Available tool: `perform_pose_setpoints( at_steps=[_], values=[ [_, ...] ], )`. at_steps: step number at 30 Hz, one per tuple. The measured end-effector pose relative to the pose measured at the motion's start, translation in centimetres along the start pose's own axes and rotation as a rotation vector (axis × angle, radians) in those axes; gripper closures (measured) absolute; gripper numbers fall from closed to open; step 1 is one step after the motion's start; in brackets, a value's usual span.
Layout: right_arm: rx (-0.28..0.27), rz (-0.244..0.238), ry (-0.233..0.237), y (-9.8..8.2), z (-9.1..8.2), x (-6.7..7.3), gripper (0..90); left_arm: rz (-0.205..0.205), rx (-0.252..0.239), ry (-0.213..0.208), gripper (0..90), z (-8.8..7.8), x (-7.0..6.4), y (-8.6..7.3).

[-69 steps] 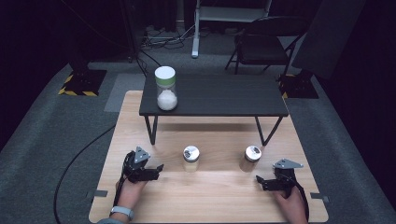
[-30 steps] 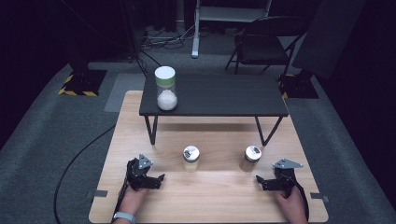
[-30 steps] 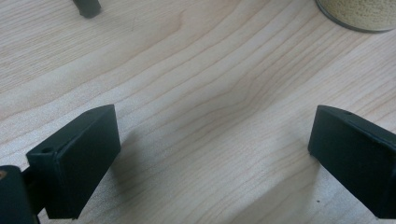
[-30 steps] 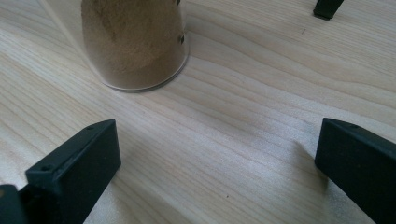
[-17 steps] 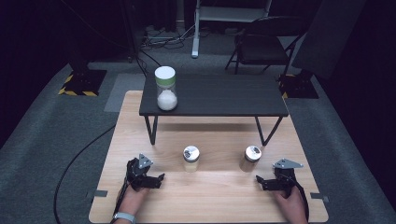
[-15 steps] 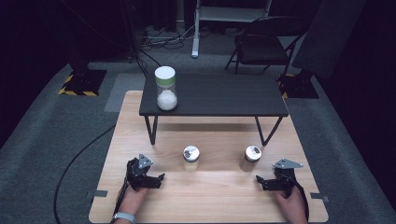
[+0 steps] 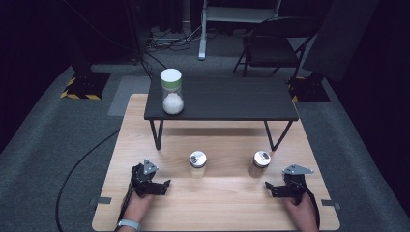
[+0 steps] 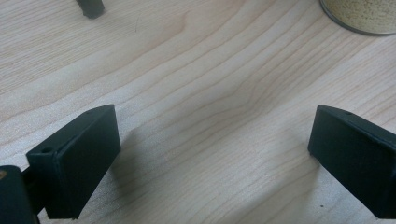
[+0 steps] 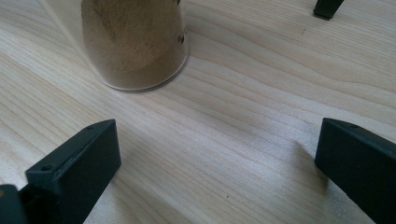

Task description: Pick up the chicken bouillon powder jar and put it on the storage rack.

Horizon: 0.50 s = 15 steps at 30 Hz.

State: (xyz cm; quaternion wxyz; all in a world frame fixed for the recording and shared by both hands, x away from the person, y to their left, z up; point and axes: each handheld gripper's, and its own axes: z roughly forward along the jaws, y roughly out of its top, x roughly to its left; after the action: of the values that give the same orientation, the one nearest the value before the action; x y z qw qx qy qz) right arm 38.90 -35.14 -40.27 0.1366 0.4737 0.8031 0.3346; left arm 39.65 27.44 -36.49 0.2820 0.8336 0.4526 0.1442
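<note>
Two small metal-lidded jars stand on the wooden board: one with yellowish grains and one with brown powder. A taller jar of white powder with a white lid stands on the left end of the low black table. My left gripper rests on the board left of the grain jar, open, with bare wood between its jaws. My right gripper sits right of the brown jar, also open and holding nothing.
The black table's feet stand on the board beyond the jars. Grey carpet surrounds the board. A folding chair and stand bases are at the back. A cable trails left from my left gripper.
My left gripper drew back slightly toward the person early on and has held still since. The right gripper and the jars have not moved.
</note>
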Motion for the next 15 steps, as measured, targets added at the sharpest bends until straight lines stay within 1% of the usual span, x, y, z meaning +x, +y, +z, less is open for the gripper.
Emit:
perform_pose_setpoints(
  at_steps=[15],
  values=[
    [-0.002,-0.004,0.007,-0.02,-0.01,-0.14,0.7,0.001,0.003,-0.003,0.9,0.00,0.00,0.02]
  ],
)
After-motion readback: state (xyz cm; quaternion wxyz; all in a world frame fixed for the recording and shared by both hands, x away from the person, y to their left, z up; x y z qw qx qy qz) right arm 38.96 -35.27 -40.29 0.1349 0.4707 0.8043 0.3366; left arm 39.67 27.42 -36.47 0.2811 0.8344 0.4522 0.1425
